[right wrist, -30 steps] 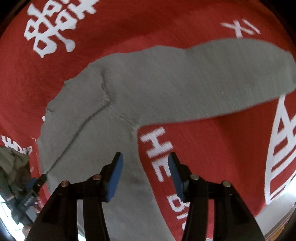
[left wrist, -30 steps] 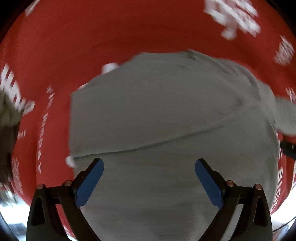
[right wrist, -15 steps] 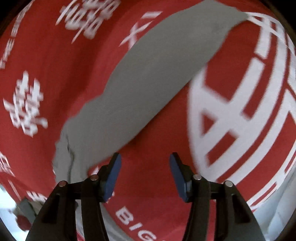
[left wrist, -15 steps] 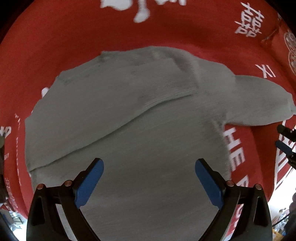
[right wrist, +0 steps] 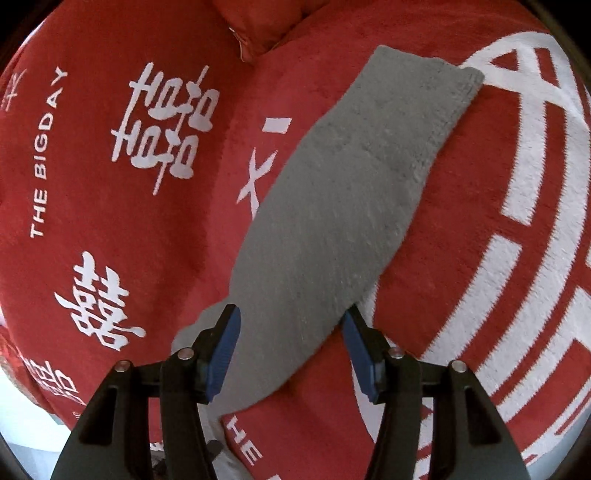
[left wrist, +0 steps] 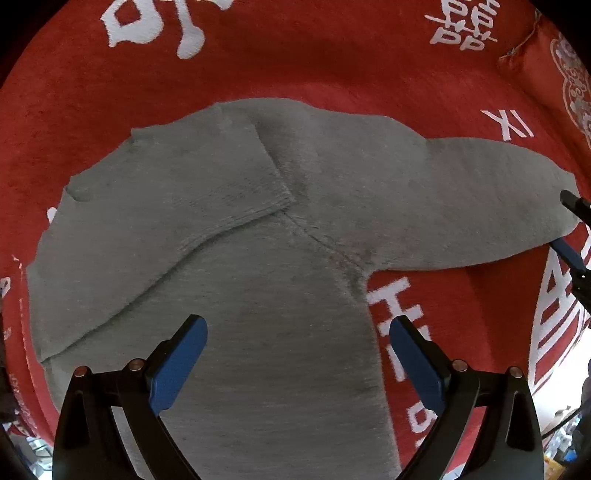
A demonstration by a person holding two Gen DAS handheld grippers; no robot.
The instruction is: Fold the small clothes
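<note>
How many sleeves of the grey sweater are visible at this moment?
2. One sleeve is folded across the grey sweater body. The other sleeve lies stretched out on the red blanket, running forward between the open right gripper fingers.

Ahead of the right gripper (right wrist: pixel 291 350) the grey sleeve (right wrist: pixel 343 206) runs flat away from the claw on the red blanket (right wrist: pixel 92 184), with nothing raised on either side of it. The blue pads (right wrist: pixel 223 349) stand apart, having just been opening, and the sleeve's near end lies in the gap between them. Far ahead and slightly left, a red cushion (right wrist: pixel 258 26) bulges up. Below the left gripper (left wrist: pixel 297 363), whose pads are spread wide, the grey sweater (left wrist: pixel 258 295) lies flat; only one folded-over sleeve (left wrist: pixel 166 206) makes a low ridge ahead-left.
</note>
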